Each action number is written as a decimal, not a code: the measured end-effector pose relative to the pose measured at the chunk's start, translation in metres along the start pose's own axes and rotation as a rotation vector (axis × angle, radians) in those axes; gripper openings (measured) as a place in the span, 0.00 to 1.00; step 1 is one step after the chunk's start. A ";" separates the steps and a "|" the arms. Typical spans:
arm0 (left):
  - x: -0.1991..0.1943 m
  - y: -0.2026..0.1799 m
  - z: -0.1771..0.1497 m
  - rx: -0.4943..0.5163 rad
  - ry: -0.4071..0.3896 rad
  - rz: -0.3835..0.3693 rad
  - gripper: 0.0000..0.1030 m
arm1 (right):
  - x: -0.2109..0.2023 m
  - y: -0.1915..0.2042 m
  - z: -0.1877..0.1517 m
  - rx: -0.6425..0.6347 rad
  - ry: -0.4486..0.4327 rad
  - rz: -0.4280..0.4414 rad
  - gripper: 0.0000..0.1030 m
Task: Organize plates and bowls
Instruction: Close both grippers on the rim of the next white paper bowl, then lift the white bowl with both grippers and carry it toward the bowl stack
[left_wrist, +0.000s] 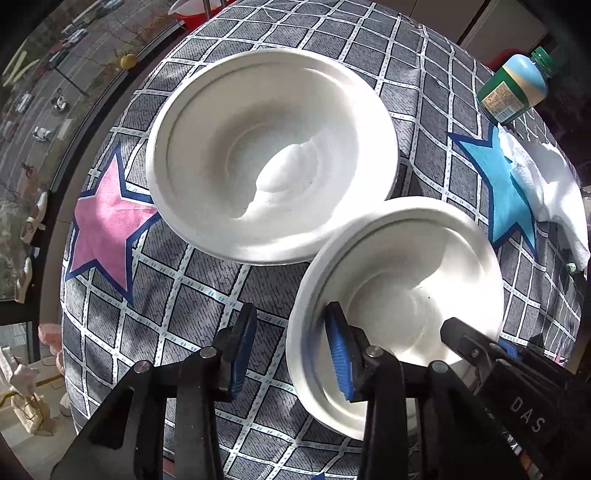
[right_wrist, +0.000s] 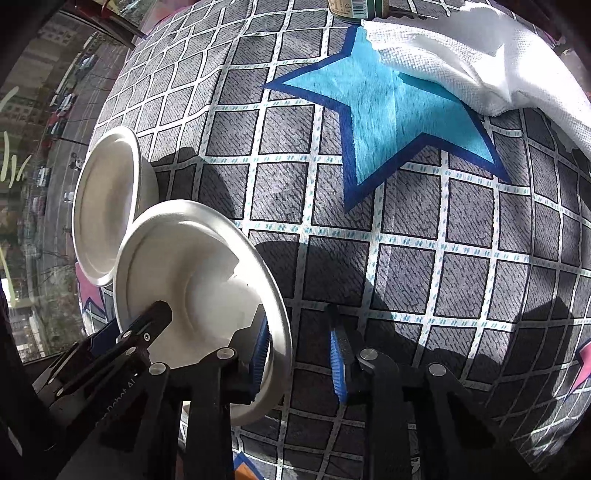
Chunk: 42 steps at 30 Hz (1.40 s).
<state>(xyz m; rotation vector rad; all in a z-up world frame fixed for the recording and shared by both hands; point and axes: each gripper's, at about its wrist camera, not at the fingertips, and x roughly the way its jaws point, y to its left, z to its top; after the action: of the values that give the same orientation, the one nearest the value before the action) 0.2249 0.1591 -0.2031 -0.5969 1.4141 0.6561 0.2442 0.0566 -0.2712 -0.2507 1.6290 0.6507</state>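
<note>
Two white paper bowls sit on a grey checked tablecloth. The far bowl lies between a pink star and a blue star. The near bowl rests beside it, its rim overlapping the far bowl's edge. My left gripper is open, its right finger inside the near bowl's left rim and its left finger outside. My right gripper is open, its left finger inside the near bowl at its right rim. The far bowl shows behind.
A green bottle lies at the table's far right. A white cloth covers part of the blue star. A window with a street far below runs along the left table edge.
</note>
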 end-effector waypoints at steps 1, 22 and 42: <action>0.000 -0.006 0.000 0.025 -0.001 0.005 0.28 | 0.001 0.002 -0.002 -0.010 0.005 -0.003 0.24; 0.004 -0.072 -0.121 0.369 0.044 0.028 0.24 | 0.011 0.005 -0.128 -0.039 0.133 -0.015 0.20; 0.010 -0.126 -0.109 0.431 0.014 0.025 0.31 | 0.005 -0.038 -0.127 0.093 0.117 0.029 0.17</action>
<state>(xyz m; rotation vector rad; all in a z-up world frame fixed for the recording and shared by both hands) 0.2415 -0.0057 -0.2226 -0.2438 1.5195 0.3489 0.1568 -0.0427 -0.2811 -0.2010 1.7728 0.5898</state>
